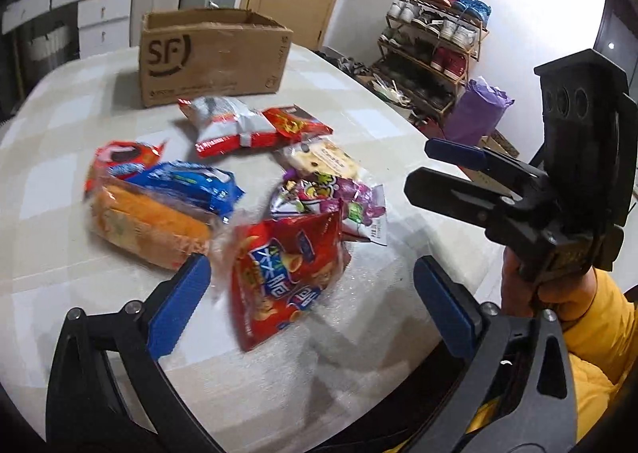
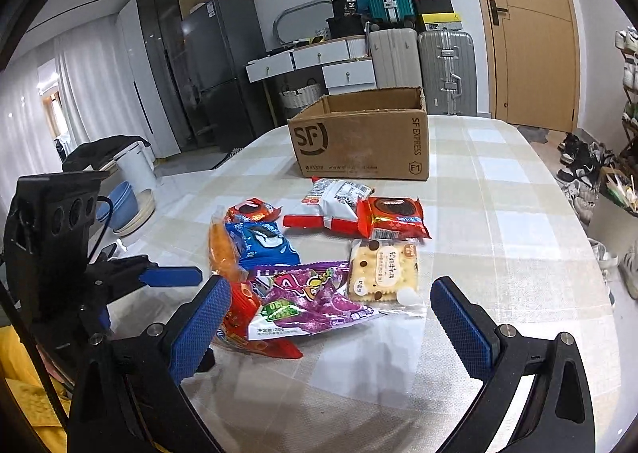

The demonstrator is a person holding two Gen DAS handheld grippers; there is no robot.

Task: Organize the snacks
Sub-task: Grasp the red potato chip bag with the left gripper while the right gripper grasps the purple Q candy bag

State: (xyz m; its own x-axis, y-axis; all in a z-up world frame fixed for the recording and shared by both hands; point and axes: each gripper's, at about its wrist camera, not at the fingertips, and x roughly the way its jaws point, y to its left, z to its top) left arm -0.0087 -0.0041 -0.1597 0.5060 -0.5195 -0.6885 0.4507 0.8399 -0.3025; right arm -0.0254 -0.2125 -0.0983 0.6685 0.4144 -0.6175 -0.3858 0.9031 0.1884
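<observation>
Left wrist view
- Left gripper [image 1: 311, 285]: jaws spread wide, angled down at the pile; nothing pinched.
- Red chip bag [image 1: 285, 277]: lies between the blue pads [image 1: 179, 305], touching neither; it is the nearest snack.
- Other snacks: orange bread pack [image 1: 147, 231] with blue cookie pack [image 1: 191, 186] on top, purple bag [image 1: 331, 197] behind the red bag, white-and-red packet [image 1: 231, 126] nearer the box.
- Cardboard box [image 1: 211, 54]: open-topped, at the far side of the table [image 1: 60, 174], beyond the pile. Inside not visible.
- Right gripper [image 1: 430, 166]: seen side-on at the right, held by a hand [image 1: 558, 289]; jaws parted, empty.

Right wrist view
- Right gripper [image 2: 331, 317]: spread wide over the near edge of the pile, holding nothing.
- Purple bag [image 2: 315, 297]: between the pads, overlapping the red bag.
- Biscuit pack [image 2: 382, 271]: just beside the purple bag.
- Cardboard box [image 2: 359, 134]: upright behind the snacks; what shows of the inside looks bare.

Judgement
- Step: approach for a first pick; all snacks are on the table.
- Next move: lower onto one bag, close on a crinkly edge or its body, and lift it clear of overlapping neighbours toward the box.
</observation>
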